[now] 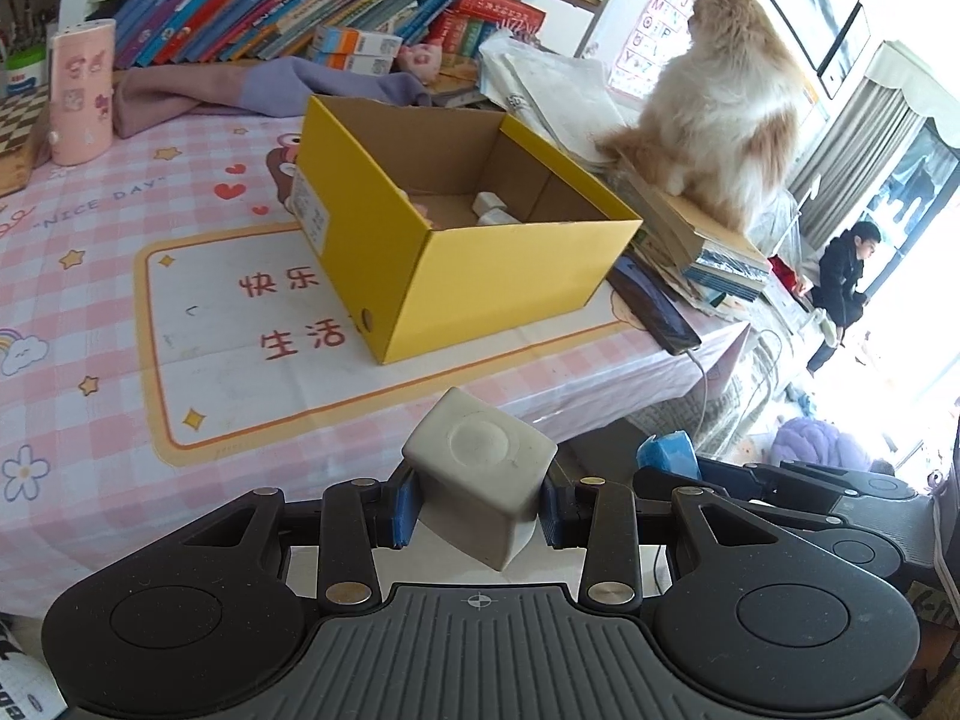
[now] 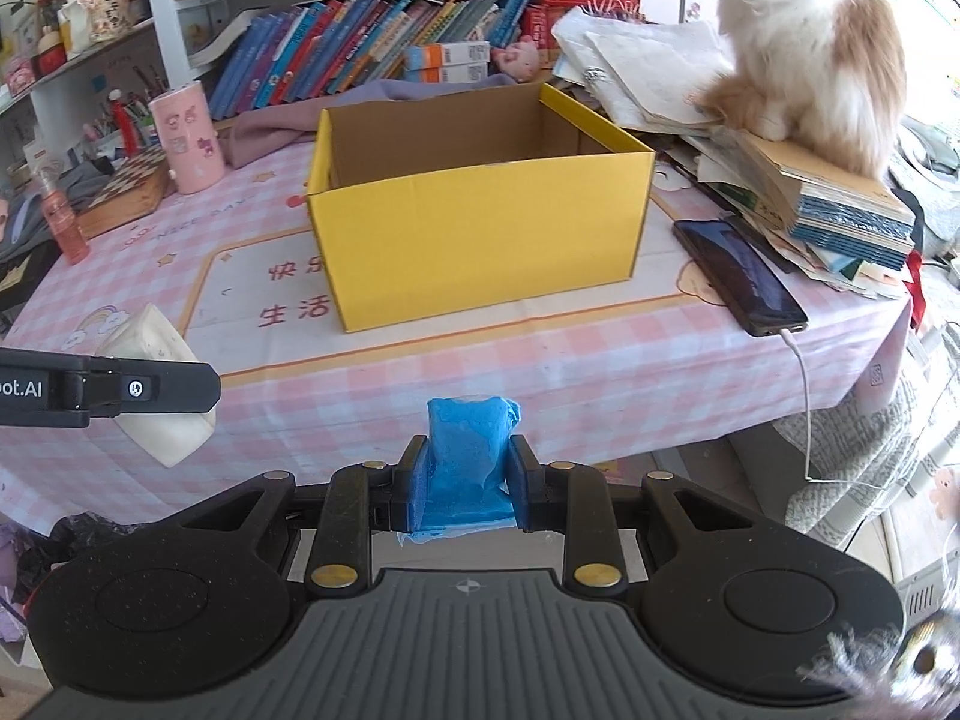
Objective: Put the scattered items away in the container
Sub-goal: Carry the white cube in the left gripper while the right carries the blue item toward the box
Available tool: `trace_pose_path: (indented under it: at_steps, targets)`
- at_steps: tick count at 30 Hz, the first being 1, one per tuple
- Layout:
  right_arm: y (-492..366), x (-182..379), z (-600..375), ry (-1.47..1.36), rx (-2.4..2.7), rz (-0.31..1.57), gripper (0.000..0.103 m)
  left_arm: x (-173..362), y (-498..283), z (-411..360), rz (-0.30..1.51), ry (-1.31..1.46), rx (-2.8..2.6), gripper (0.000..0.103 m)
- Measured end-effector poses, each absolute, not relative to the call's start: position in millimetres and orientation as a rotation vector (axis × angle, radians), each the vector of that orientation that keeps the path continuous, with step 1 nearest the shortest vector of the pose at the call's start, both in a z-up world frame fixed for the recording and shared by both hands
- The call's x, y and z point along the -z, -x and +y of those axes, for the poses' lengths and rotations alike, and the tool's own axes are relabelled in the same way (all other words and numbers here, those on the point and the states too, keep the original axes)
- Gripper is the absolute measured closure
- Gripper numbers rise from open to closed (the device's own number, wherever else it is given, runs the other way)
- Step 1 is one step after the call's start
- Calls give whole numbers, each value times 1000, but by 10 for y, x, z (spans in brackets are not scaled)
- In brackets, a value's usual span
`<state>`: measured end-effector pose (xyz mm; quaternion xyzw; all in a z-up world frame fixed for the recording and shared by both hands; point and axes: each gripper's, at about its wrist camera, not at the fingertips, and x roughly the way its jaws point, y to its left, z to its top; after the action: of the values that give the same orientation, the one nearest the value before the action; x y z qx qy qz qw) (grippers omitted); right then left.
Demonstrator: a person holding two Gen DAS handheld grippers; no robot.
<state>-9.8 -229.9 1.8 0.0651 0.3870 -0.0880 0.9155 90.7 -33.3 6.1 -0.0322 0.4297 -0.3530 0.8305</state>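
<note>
Inside yellow box (image 1: pixel 480 252), left view only: white items (image 1: pixel 493 210) | left tongs (image 1: pixel 477 510) clamp grey block (image 1: pixel 480 474) | right tongs (image 2: pixel 465 480) clamp blue lump (image 2: pixel 468 456)

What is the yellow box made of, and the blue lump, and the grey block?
Yellow box: cardboard, probably, with a smooth yellow outside and plain brown inside. Blue lump: looks like soft clay or dough, matte and dented between the fingers. Grey block: seems like rubber or plastic, dull, with rounded edges and a round dimple.
</note>
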Motion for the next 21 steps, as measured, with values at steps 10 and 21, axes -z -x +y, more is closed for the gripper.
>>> trace_pose_path:
  at_steps: [10, 21]
  targets:
    - [5, 23, -2560, -154, 194, 799, 78, -46, -997, -626, 917, 45, 767, 66]
    - [-398, 30, -2967, -148, 134, 790, 78, -71, -1235, -982, 898, 41, 728, 66]
